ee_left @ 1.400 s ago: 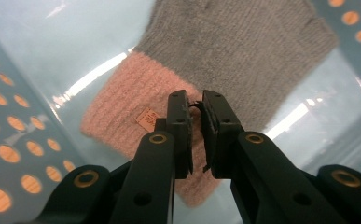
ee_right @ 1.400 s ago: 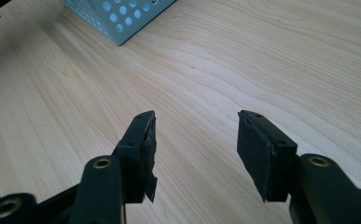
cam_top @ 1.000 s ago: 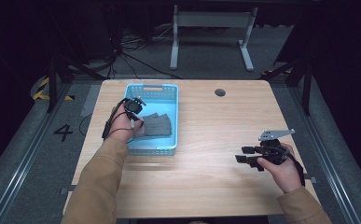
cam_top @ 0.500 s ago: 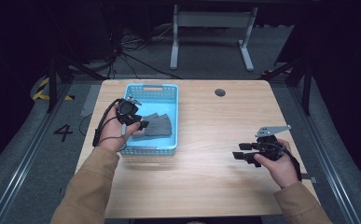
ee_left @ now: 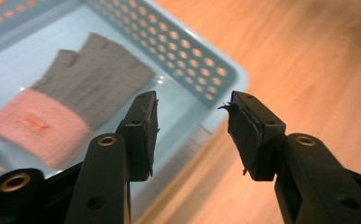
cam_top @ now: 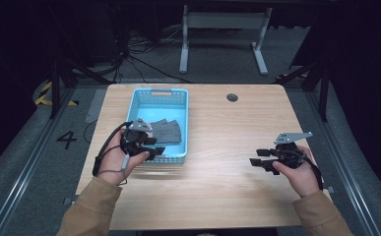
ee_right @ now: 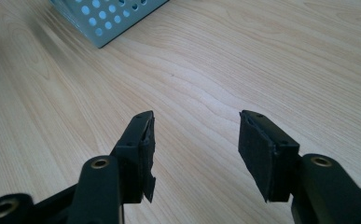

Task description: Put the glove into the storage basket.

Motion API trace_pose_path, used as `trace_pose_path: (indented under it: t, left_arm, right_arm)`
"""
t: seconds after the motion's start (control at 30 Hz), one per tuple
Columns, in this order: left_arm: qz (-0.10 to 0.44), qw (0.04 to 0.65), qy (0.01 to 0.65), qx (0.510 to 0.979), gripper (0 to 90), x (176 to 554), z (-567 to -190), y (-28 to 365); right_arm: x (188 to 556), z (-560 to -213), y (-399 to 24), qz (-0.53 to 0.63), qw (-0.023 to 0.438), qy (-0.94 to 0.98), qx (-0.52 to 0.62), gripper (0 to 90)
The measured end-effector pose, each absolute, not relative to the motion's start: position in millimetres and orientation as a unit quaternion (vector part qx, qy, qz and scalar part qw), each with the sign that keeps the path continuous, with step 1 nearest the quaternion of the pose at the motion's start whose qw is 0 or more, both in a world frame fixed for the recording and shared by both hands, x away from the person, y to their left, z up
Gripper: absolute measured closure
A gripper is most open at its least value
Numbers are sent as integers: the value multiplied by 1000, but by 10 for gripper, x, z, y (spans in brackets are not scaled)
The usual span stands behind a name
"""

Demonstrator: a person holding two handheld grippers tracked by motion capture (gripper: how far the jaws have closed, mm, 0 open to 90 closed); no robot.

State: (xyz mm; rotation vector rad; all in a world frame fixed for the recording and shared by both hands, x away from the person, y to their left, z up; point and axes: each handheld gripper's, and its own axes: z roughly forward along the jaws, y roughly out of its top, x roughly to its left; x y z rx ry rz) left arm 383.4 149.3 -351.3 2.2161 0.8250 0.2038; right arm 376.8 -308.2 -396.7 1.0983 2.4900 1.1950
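Observation:
A grey fingerless glove [cam_top: 167, 130] with a pink cuff lies flat in the light blue perforated basket [cam_top: 182, 105] at the table's left. In the left gripper view the glove [ee_left: 82, 86] lies beyond my left gripper [ee_left: 192, 126], which hangs over the basket's near rim [ee_left: 206, 74]. Its jaws have just been opening and nothing is between them. In the high view the left gripper [cam_top: 154, 146] sits at the basket's front left corner. My right gripper [cam_top: 258, 158] stands open and empty over bare wood at the right; the right gripper view shows my right gripper [ee_right: 194, 149] pointing towards the basket's corner [ee_right: 103, 21].
The wooden table [cam_top: 217, 191] has a round cable hole [cam_top: 232, 97] near its far edge. Dark floor with cables and a white desk frame [cam_top: 222, 29] lies beyond the table. A cable [cam_top: 104, 152] loops from the left gripper.
My left gripper has pulled back from over the basket's middle to its near rim and its jaws have spread apart. The glove stays in the basket. The right gripper has stayed put.

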Motion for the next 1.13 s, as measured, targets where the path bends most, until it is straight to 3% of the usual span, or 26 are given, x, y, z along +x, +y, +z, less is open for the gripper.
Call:
trace_pose_path:
  t: [0.3, 0.47, 0.63, 0.77, 0.87, 1.13]
  left_arm:
    - [77, 394, 279, 873, 521, 3363, -3872, 1379]
    - [88, 370, 281, 881, 496, 3361, -4078, 1389]
    - [35, 394, 291, 871, 477, 3365, -4326, 1402]
    - [34, 382, 307, 871, 476, 3392, -4491, 1374]
    - [55, 354, 302, 883, 470, 3386, -4539, 1310]
    - [40, 381, 297, 875, 445, 3351, -4551, 1342]
  right_arm:
    - [3763, -4070, -3140, 394, 92, 839, 365, 467]
    - [3761, -4115, -3167, 392, 93, 840, 364, 472]
    - [3778, -4203, -3185, 382, 95, 847, 359, 473]
    - [3797, -4263, -3191, 372, 104, 851, 356, 470]
    - [3802, -4283, -3180, 367, 105, 853, 357, 460]
    - [3834, -4303, -3139, 363, 115, 855, 352, 446]
